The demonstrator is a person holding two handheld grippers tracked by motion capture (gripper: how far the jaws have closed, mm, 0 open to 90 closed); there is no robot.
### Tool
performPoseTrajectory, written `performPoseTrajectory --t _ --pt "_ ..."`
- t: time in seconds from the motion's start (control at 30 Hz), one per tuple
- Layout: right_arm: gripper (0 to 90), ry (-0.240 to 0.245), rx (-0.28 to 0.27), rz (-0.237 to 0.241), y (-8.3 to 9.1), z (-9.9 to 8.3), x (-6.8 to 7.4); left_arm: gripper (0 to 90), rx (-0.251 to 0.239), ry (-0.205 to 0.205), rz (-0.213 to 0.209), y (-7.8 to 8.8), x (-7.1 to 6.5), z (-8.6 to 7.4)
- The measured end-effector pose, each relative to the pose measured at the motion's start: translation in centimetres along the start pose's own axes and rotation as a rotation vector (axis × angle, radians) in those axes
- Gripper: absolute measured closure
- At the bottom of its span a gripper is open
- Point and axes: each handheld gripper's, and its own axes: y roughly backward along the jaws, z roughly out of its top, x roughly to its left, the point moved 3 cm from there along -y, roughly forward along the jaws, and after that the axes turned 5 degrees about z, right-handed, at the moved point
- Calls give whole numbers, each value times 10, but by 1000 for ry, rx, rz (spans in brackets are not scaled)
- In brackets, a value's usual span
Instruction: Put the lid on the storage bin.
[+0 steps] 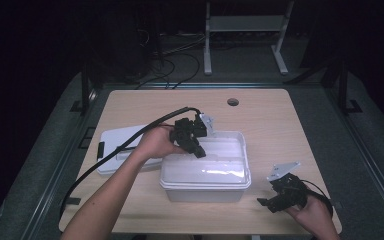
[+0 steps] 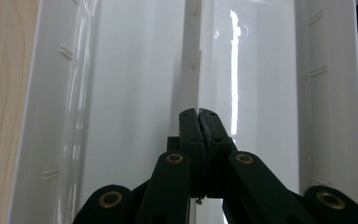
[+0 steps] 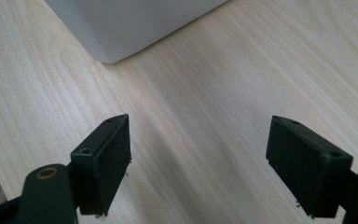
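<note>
A white plastic bin (image 1: pixel 205 184) stands in the middle of the wooden table (image 1: pixel 270 125). My left gripper (image 1: pixel 200 152) reaches down into it from the left, its jaws pressed together. In the left gripper view the left gripper (image 2: pixel 199 114) is shut over the bin's glossy white inside (image 2: pixel 121 93). A thin white vertical edge (image 2: pixel 198 56) runs up from the tips; I cannot tell if it is pinched. My right gripper (image 1: pixel 275 199) hovers low over the table right of the bin. The right gripper (image 3: pixel 199 163) is open with only bare wood between its pads, and the bin's corner (image 3: pixel 121 28) lies ahead.
The bin's white lid (image 1: pixel 111 141) lies flat on the table left of the bin, partly under my left forearm. A black cable (image 1: pixel 130 141) trails from the left gripper off the table's left front. A round cable hole (image 1: pixel 233 102) sits near the far edge.
</note>
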Motion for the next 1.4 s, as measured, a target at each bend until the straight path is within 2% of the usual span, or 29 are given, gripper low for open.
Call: performPoseTrajectory --t 0.13,0.23,0.27,0.37,0.4,0.57,0.6,0.63,0.67,0.77,0.8,0.97,1.03,1.1,1.17,1.2,1.27,1.33,1.4 --pt "213 1 3 2 0 0 0 892 10 -6 3 -1 -1 0" --pt "213 1 3 2 -1 0 0 850 25 -11 17 2 0 -2" --pt "212 1 3 2 -1 0 0 833 14 -6 23 9 1 -6" --pt "212 2 6 3 -2 0 0 811 1 -1 24 16 2 -10" --pt "212 3 6 3 -2 0 0 808 -2 -4 45 23 4 -15" --pt "213 1 6 2 -1 1 0 806 2 11 58 34 7 -29" --pt "212 1 7 1 -2 1 1 805 -6 19 63 39 8 -38" --pt "212 1 7 1 -2 1 1 802 -6 19 63 39 8 -38" --pt "213 2 7 1 -2 1 0 799 -6 37 76 45 11 -48" --pt "213 2 7 1 -2 1 0 788 -15 67 93 56 15 -65" --pt "213 2 7 1 -2 1 0 785 -15 67 93 56 15 -65" --pt "212 5 11 0 -2 1 0 779 -29 107 122 70 21 -96" --pt "213 4 11 0 -2 1 0 778 -44 142 129 73 25 -113" --pt "213 3 11 1 -2 1 0 770 -42 152 133 73 25 -119" --pt "213 3 11 1 -2 1 0 763 -40 170 141 72 28 -134" --pt "213 3 11 1 -2 1 0 758 -40 170 141 72 28 -134" --pt "213 3 10 0 -2 1 0 749 -46 192 149 68 30 -149" --pt "213 4 11 1 -3 1 0 739 -45 197 154 67 31 -153" --pt "213 10 13 0 -3 2 0 714 -37 225 152 60 33 -166"
